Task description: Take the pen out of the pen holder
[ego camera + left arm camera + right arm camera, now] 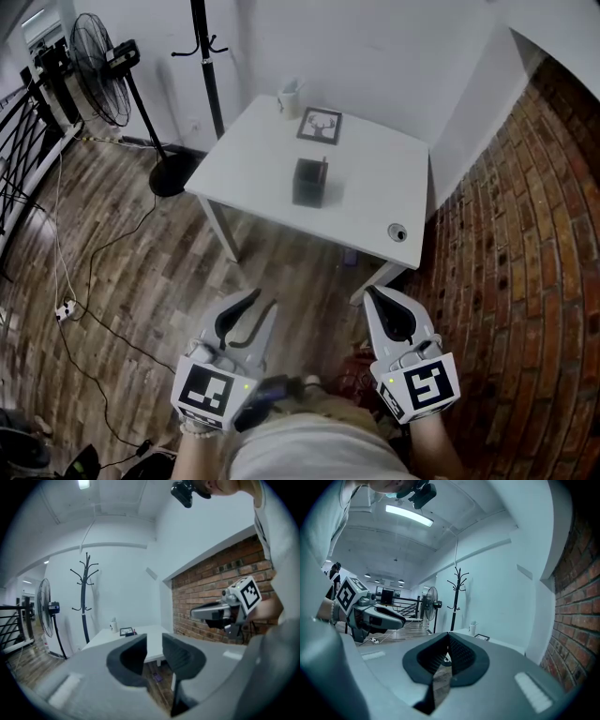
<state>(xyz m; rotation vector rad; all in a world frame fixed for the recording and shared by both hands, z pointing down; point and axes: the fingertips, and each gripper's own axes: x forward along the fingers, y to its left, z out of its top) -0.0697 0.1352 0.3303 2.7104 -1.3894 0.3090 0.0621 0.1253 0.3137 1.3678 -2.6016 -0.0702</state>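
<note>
From the head view, the white table (375, 197) stands against the wall in a corner, well ahead of the person. The black pen holder (307, 183) stands upright near the table's middle, and the pen (323, 166) still sticks up out of it at its right side. Behind it lie a framed picture (320, 126) and, at the far edge, a white cup (290, 98). A standing fan (100, 69) and a coat stand (205, 56) are on the wooden floor to the left, and a brick wall (534, 272) runs along the right. The left gripper (262, 300) and the right gripper (376, 293) are both held low near the person's body, well apart from the table and the pen holder. In the left gripper view the jaws stand apart with nothing between them; only the distant table and floor show through the gap, and the right gripper shows off to the side. In the right gripper view the jaws are clenched, their tips meeting, and they hold nothing.
</note>
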